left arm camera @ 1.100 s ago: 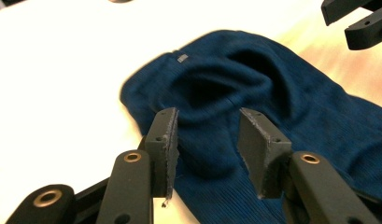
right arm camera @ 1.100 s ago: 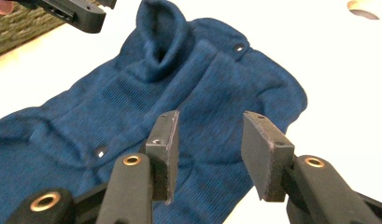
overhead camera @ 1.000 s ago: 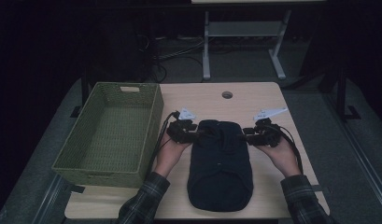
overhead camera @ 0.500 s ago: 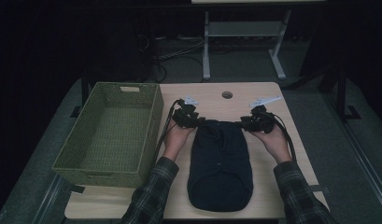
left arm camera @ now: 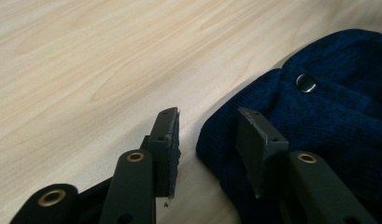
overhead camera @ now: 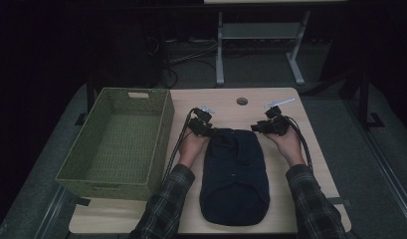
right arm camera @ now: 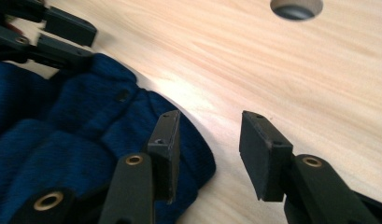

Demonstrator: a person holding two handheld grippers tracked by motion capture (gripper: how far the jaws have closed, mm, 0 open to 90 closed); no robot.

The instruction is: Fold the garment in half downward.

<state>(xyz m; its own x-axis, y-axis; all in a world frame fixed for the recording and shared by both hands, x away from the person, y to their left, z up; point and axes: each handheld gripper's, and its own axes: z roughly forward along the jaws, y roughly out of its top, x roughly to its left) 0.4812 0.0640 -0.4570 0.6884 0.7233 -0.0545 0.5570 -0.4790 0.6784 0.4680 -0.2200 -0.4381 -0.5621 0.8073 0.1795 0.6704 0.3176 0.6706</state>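
A dark navy knitted garment (overhead camera: 235, 174) lies flat and folded on the light wooden table (overhead camera: 221, 107). Its far edge is between the two hands. My left gripper (overhead camera: 210, 131) is at the far left corner. In the left gripper view it (left arm camera: 208, 119) is open, with one jaw over bare wood and the other over the knit (left arm camera: 338, 116), close to a metal snap (left arm camera: 306, 82). My right gripper (overhead camera: 256, 128) is at the far right corner. It (right arm camera: 212, 119) is open too, its left jaw above the garment's edge (right arm camera: 86, 126) and its right jaw over the table.
A green woven basket (overhead camera: 106, 180) stands along the table's left side, close to the left forearm. A round cable hole (overhead camera: 242, 101) lies in the tabletop beyond the grippers. Cables trail from both grippers back along the forearms. The floor beyond is dark, with a metal stand.
Both hands have moved away from the person along the garment's sides to its far corners and come lower toward the table. The jaws stand about as wide as before.
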